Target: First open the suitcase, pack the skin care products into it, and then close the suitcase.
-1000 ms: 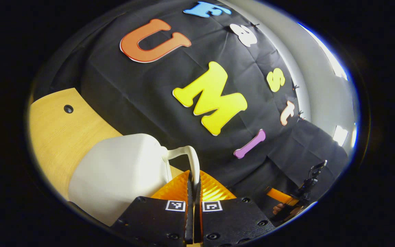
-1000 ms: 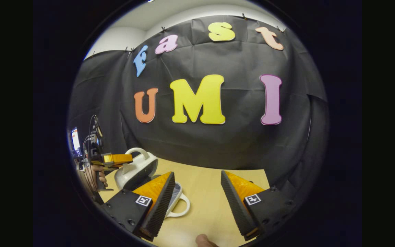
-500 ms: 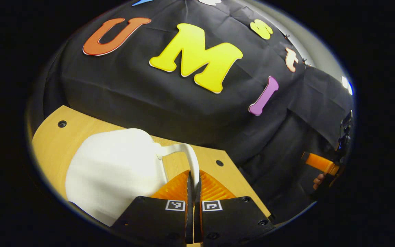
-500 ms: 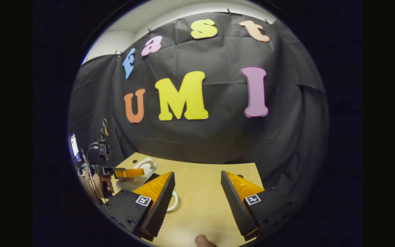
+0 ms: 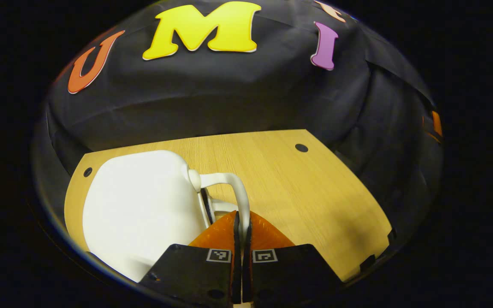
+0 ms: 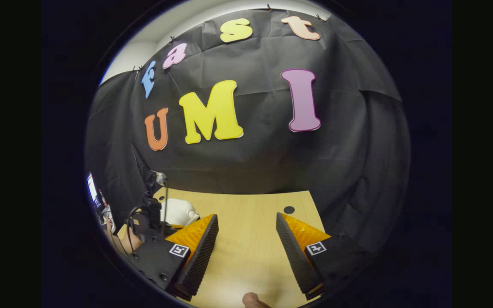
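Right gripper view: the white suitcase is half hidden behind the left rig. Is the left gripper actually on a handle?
Observer: Yes. In the left gripper view the left gripper is shut on the suitcase's upper handle.
Operator: Lid fully down?
Observer: Not quite, I think. A second handle shows just below the held one, apart from it, with a dark seam between the shells.

The suitcase (image 5: pixel 139 205) is set on the worktop (image 5: pixel 298 188), at its left; its handle (image 5: pixel 229 188) is clamped in the left tongs (image 5: pixel 241 222).
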The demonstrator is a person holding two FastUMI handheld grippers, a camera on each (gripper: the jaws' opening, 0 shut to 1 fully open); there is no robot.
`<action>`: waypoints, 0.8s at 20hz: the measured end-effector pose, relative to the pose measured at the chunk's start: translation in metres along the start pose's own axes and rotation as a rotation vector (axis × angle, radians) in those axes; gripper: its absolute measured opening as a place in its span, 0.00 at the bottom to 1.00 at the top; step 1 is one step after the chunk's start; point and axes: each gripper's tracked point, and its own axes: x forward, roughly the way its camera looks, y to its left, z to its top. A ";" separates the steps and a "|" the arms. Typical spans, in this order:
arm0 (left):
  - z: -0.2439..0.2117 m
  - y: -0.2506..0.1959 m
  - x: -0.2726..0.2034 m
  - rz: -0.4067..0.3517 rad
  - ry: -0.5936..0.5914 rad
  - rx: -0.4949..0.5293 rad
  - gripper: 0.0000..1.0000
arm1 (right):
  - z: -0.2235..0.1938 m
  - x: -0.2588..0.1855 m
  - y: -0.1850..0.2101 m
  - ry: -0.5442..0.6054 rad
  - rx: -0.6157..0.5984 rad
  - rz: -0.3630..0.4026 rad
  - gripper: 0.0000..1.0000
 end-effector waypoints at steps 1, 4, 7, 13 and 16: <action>-0.001 0.002 0.005 0.019 0.019 0.024 0.04 | -0.002 0.000 -0.003 0.002 0.002 -0.003 0.81; -0.010 0.002 0.011 0.070 0.058 0.098 0.04 | -0.011 -0.002 -0.012 0.018 0.000 -0.017 0.79; -0.012 0.007 0.015 0.138 0.098 0.209 0.06 | -0.020 -0.003 -0.018 0.038 0.001 -0.034 0.81; -0.025 -0.002 0.022 0.219 0.149 0.405 0.22 | -0.027 -0.003 -0.020 0.053 -0.005 -0.073 0.81; -0.012 -0.011 0.010 0.204 0.077 0.335 0.65 | -0.017 -0.007 -0.017 0.022 -0.028 -0.101 0.80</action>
